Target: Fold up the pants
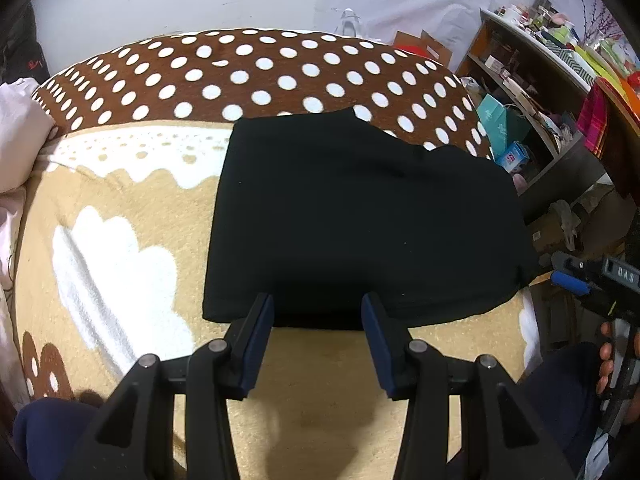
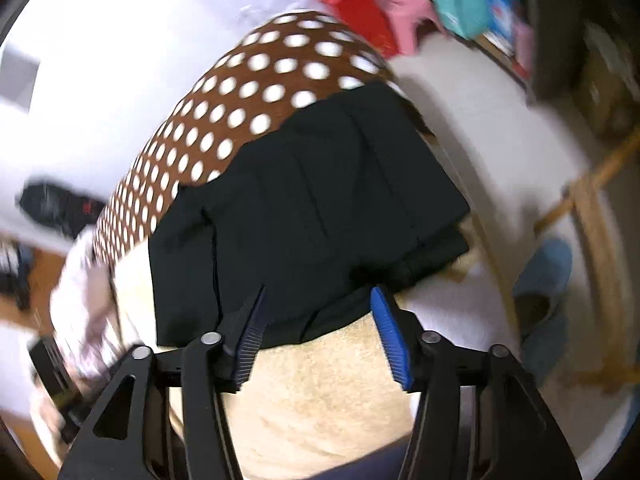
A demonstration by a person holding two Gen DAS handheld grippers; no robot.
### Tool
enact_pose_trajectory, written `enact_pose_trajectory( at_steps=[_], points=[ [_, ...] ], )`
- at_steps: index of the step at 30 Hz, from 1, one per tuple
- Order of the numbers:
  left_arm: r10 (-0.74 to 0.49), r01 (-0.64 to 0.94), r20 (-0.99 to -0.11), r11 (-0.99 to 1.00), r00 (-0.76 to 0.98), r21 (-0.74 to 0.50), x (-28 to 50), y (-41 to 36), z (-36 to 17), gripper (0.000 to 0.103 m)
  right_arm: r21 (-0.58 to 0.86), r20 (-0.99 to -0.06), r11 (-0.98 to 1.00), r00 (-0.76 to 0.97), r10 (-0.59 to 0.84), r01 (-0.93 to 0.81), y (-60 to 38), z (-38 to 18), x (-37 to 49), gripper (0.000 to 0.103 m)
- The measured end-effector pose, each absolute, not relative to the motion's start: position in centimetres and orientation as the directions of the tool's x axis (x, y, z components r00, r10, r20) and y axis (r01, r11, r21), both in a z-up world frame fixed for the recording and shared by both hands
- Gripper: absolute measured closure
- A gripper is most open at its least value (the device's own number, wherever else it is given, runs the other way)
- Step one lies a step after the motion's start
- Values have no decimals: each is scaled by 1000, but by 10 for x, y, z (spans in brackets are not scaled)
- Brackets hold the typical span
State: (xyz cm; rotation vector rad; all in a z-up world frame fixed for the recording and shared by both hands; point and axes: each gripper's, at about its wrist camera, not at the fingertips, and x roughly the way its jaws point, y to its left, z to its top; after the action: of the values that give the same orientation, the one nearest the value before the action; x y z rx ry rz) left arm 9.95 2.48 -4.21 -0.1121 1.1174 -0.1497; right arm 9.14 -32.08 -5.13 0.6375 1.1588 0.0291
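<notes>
The black pants [image 1: 360, 216] lie folded into a thick rectangle on the blanket, half over its tan part and half over the brown polka-dot part. My left gripper [image 1: 318, 308] hovers open above the near edge of the pants, nothing between its blue pads. In the right wrist view the same folded pants [image 2: 312, 216] fill the middle, and my right gripper [image 2: 318, 300] stands open over their near edge, its fingers clear of the cloth. At the right edge of the left wrist view the right gripper's body [image 1: 612, 280] shows, held by a hand [image 1: 606, 364].
A tan blanket [image 1: 132, 200] with white clouds and a brown dotted band [image 1: 260, 76] covers the bed. Pale pink cloth [image 1: 16, 136] lies at the left. Cluttered wooden shelves [image 1: 532, 80] stand at the right, with a blue slipper [image 2: 544, 280] on the floor.
</notes>
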Motion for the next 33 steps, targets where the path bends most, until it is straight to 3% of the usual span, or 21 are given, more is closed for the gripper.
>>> enact_pose_trajectory(
  at_steps=[14, 18, 26, 32, 33],
  points=[
    [-177, 118, -898, 983, 403, -141, 117, 2, -56, 55, 530, -848, 564, 376, 375, 633, -358, -120, 104, 44],
    [-165, 128, -903, 984, 397, -124, 124, -3, -63, 55, 557, -830, 525, 419, 368, 643, -360, -124, 110, 32],
    [-143, 90, -920, 989, 366, -118, 135, 6, -83, 55, 625, -776, 482, 553, 303, 614, -363, -114, 100, 31],
    [-139, 77, -926, 990, 351, -119, 134, 11, -91, 55, 600, -796, 482, 540, 274, 639, -364, -119, 103, 45],
    [-140, 77, -926, 990, 350, -121, 134, 11, -91, 55, 581, -810, 488, 525, 263, 651, -364, -120, 104, 54]
  ],
)
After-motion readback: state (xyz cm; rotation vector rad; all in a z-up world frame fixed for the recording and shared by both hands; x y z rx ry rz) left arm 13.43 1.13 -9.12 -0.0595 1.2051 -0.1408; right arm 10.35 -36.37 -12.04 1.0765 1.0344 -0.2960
